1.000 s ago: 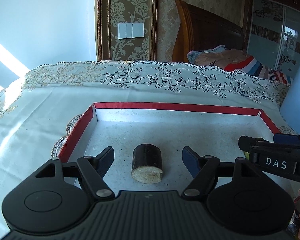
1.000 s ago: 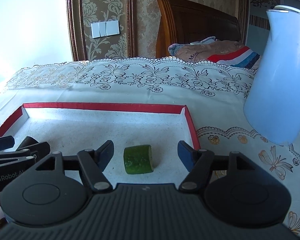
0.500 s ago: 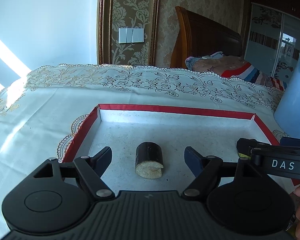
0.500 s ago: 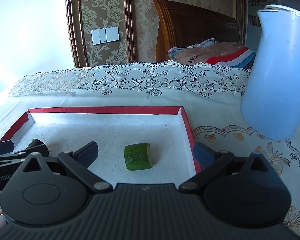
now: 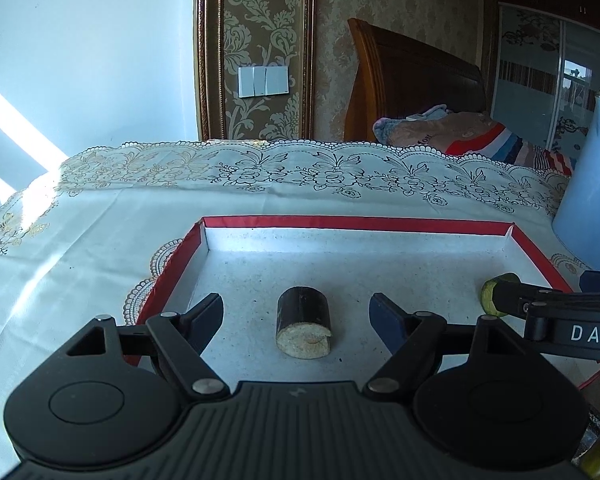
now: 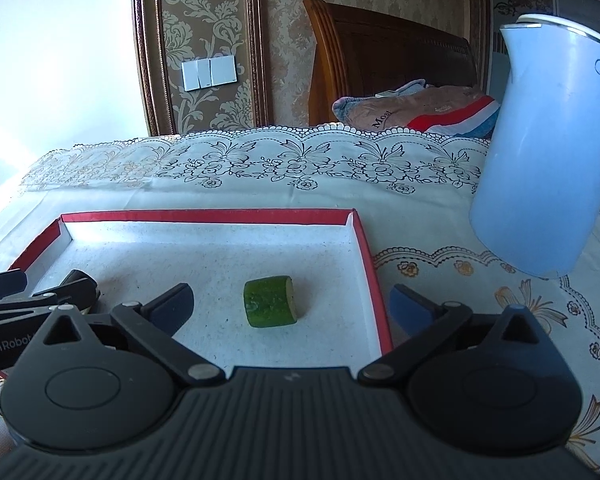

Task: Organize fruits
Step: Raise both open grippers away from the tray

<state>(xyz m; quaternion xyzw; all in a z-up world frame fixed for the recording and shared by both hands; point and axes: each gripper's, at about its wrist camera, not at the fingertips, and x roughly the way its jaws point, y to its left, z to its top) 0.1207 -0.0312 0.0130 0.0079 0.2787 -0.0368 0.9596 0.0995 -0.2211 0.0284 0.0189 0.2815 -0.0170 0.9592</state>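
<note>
Dark-skinned chunk (image 5: 303, 327), green chunk (image 6: 270, 301), both lying in red-rimmed tray (image 6: 204, 216)

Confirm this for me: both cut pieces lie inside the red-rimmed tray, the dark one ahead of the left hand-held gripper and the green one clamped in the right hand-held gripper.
One thing is wrong: the green piece is not clamped. The right wrist view shows the right hand-held gripper open, its jaws well clear of the piece, having just been opening. The rest holds: both pieces lie in the red-rimmed tray, the dark piece ahead of the left hand-held gripper.
</note>
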